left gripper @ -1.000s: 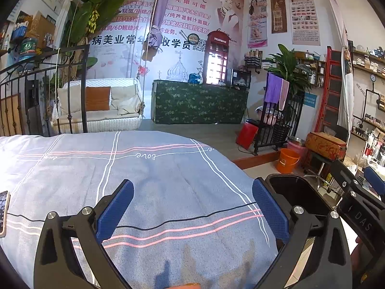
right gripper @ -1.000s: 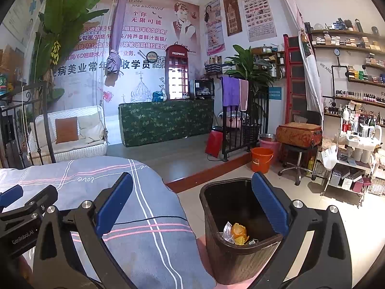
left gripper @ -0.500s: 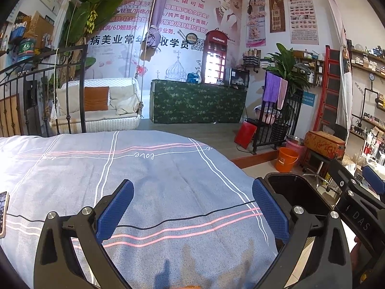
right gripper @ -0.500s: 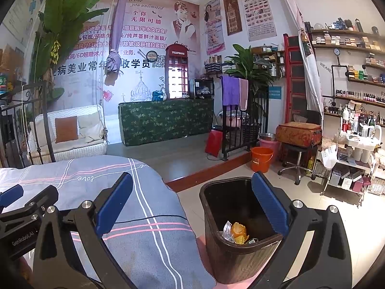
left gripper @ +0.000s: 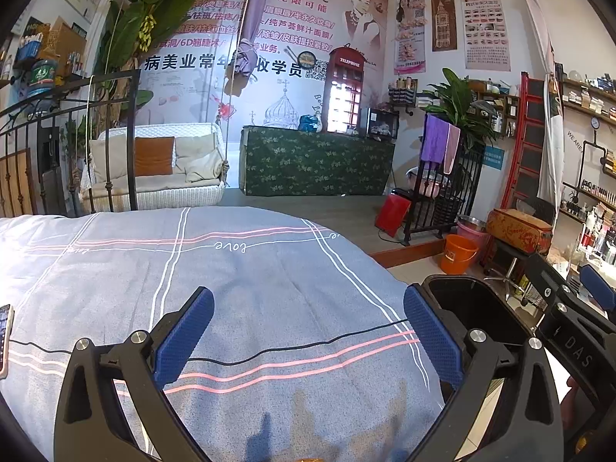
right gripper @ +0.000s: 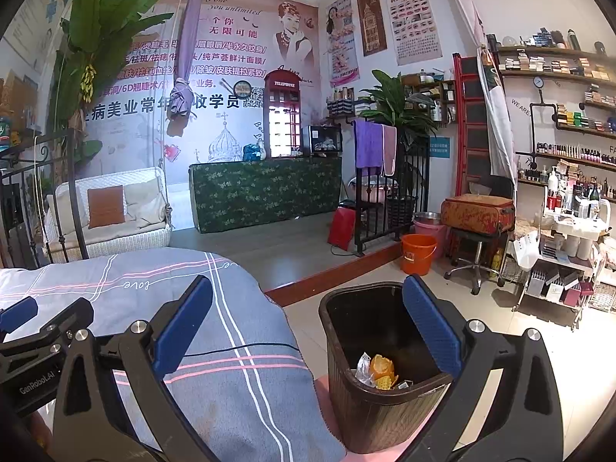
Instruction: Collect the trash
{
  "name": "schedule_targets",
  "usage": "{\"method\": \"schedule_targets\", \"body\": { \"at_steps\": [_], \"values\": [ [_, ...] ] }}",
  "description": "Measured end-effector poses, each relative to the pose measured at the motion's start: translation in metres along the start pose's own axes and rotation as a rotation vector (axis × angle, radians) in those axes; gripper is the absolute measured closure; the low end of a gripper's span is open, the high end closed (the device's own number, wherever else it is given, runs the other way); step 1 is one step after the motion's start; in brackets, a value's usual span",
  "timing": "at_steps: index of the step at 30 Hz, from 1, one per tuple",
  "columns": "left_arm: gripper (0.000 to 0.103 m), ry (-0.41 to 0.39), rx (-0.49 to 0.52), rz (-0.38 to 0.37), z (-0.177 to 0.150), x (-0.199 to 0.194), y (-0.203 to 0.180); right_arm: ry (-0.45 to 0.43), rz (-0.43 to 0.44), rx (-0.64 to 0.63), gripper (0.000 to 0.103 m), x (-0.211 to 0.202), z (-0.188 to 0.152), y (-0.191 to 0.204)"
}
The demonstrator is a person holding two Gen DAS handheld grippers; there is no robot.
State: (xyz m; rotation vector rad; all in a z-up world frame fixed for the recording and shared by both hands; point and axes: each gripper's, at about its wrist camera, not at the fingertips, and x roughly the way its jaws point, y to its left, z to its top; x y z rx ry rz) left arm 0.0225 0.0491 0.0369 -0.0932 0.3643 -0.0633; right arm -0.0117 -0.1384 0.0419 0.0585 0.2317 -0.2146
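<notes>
Orange peel point(right gripper: 382, 370) in bin point(right gripper: 369, 404), just below gaping, empty right tool point(right gripper: 308, 327).

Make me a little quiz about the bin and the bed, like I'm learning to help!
1. True or false: the left gripper is holding a piece of trash.
2. What is inside the black trash bin? A) nothing B) orange peel and a wrapper C) a shoe
3. Fill in: the thin black cable lies across the striped ____.

Key:
1. False. Both the left gripper and the right gripper are open, with nothing between the fingers.
2. B
3. Bedspread, the grey-blue one with pink and white lines.
</notes>
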Motion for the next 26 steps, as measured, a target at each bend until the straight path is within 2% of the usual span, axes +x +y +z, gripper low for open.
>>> {"method": "schedule_targets", "body": {
  "at_steps": [26],
  "values": [
    [0.006,0.013,0.000,-0.005,-0.0018,0.0005,-0.0055,0.025,-0.003,0.001,0.005,0.0062,-0.0024,0.0033]
  ]
}}
